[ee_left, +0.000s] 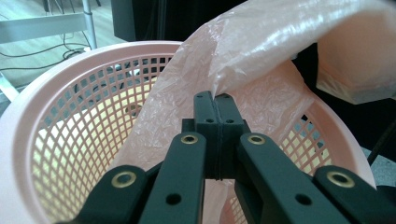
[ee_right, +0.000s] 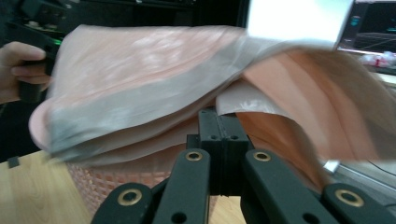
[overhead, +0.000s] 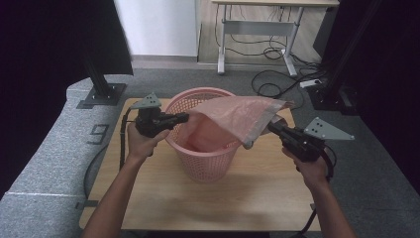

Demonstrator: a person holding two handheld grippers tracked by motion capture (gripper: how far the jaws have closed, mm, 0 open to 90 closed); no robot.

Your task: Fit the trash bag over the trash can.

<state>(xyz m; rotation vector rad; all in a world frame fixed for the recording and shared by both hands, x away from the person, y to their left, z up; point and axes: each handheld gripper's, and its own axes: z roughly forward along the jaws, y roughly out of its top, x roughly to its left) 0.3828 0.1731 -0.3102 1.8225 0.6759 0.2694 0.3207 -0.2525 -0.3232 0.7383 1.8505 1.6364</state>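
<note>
A person works 2 claws at a wooden desk [overhead: 198, 203], fitting a pink plastic bag [overhead: 237, 116] into a pink mesh basket [overhead: 200, 163] at the desk's centre. Left claw [overhead: 184, 117] is clamped on the bag edge at the near-left rim; right claw [overhead: 271, 127] is closed on the opposite edge, held above the rim. Judged approx. halfway: part of the bag hangs inside, but the mouth isn't yet stretched over the rim. Only readable writing: a "9" [overhead: 99, 133] on the grey surface left of the desk.
</note>
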